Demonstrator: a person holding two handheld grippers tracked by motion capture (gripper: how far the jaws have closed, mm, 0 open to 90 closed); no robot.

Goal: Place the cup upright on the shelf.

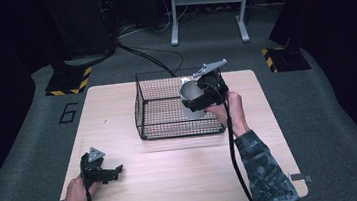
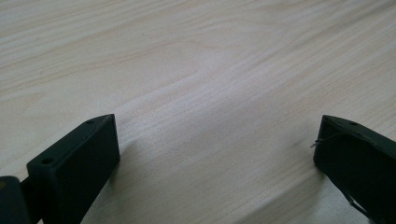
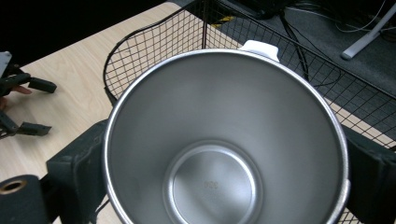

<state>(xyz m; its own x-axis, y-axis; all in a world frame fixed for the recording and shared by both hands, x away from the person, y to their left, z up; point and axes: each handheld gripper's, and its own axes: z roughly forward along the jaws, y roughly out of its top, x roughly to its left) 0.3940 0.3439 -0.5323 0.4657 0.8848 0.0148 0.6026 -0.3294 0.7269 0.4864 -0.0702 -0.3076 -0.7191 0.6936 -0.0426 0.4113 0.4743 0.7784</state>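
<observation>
High view shows the right gripper (image 1: pixel 201 98) clamping a steel cup (image 1: pixel 192 99) over the wire basket (image 1: pixel 179 129). Lower it upright, clear of the mesh, before releasing. The left gripper (image 1: pixel 113 172) rests on the table (image 1: pixel 184 175), jaws wide.

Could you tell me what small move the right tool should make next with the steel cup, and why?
Probably lower it a little: the right tool grips the steel cup over the wire basket, apparently above its floor. The left tool rests open on the table.

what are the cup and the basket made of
The cup looks like brushed stainless steel: a silvery, softly reflective inside with a bright rolled rim. The basket appears to be thin metal wire with a black coating, judging by its fine open grid.
</observation>
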